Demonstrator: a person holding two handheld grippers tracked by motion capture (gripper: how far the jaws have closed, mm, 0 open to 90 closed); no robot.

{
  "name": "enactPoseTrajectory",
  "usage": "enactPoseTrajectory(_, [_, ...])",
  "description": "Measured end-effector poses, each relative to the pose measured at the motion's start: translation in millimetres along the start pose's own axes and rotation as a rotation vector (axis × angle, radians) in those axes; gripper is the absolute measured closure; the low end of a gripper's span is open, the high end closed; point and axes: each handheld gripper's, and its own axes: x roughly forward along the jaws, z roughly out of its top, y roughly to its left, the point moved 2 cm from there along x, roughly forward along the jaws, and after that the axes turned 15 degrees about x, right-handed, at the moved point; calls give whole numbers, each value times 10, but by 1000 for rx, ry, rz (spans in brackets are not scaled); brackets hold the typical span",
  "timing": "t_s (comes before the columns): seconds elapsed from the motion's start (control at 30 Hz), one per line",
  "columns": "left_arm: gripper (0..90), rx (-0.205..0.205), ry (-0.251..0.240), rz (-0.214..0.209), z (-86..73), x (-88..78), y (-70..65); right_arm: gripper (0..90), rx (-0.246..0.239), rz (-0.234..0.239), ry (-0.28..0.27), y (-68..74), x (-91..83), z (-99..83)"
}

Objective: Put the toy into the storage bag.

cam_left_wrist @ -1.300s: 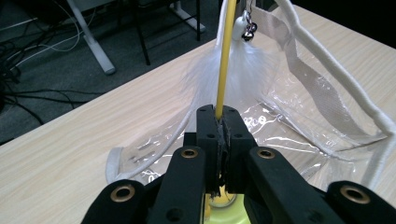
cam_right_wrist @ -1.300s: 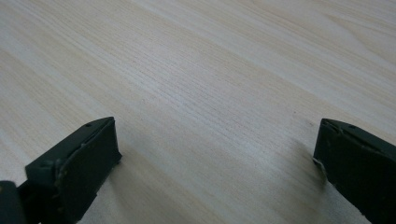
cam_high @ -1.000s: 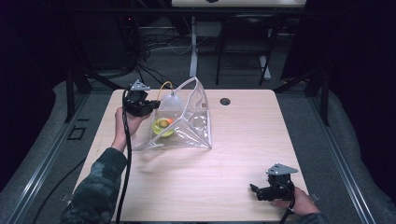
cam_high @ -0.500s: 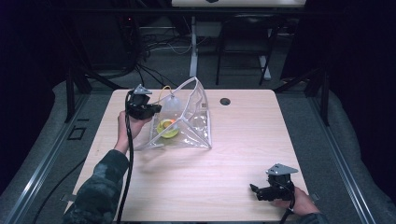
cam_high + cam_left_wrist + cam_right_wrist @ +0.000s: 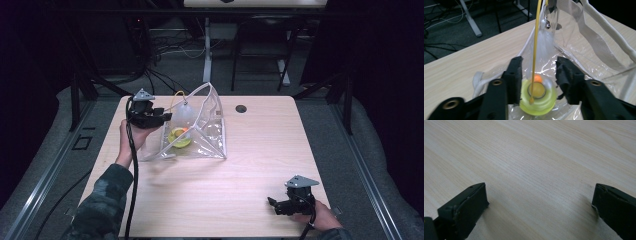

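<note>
From the high view, your left gripper (image 5: 161, 116) is at the far left part of the table (image 5: 260, 150), just at the left edge of the clear bag (image 5: 200, 130). The bag stands open, with its white strap (image 5: 197, 92) going up over the top. Inside it lies a yellow-green toy (image 5: 180, 137) with a small orange ball. Your right gripper (image 5: 272, 202) rests near the front right corner of the table, well apart from the bag, and it points to the left.

In the left gripper view, the jaws have just been opening and now they stand apart. The yellow-green toy (image 5: 537, 96) lies low between them, behind the clear wall of the bag (image 5: 574, 45). It is closer to the left jaw, but the pads do not press on it. A thin yellow stick (image 5: 536, 50) rises from the middle of the toy and goes up through the gap. A white tuft (image 5: 544, 42) and a small metal bell (image 5: 547, 23) hang beside the stick, higher up.

In the right gripper view, the jaws are wide open with nothing between them. Under them you see the bare light wood of the table (image 5: 536, 170).
</note>
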Motion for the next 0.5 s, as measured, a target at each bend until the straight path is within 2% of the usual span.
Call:
enactPoseTrajectory(0.1, [389,-16,17,20,-10,-79,-11,0,3,3,-3,3,2,0])
enactPoseTrajectory(0.27, [295,-23,36,40,-45,-243,-32,0,0,2,-6,1,4,0])
enactPoseTrajectory(0.33, [266,-17,37,54,-65,-323,-39,0,2,2,-3,2,2,0])
enactPoseTrajectory(0.4, [210,-13,47,43,-84,-385,-41,0,1,0,-1,2,-1,1])
enactPoseTrajectory(0.5, [156,-1,51,56,-134,-496,-51,0,0,0,-3,1,1,0])
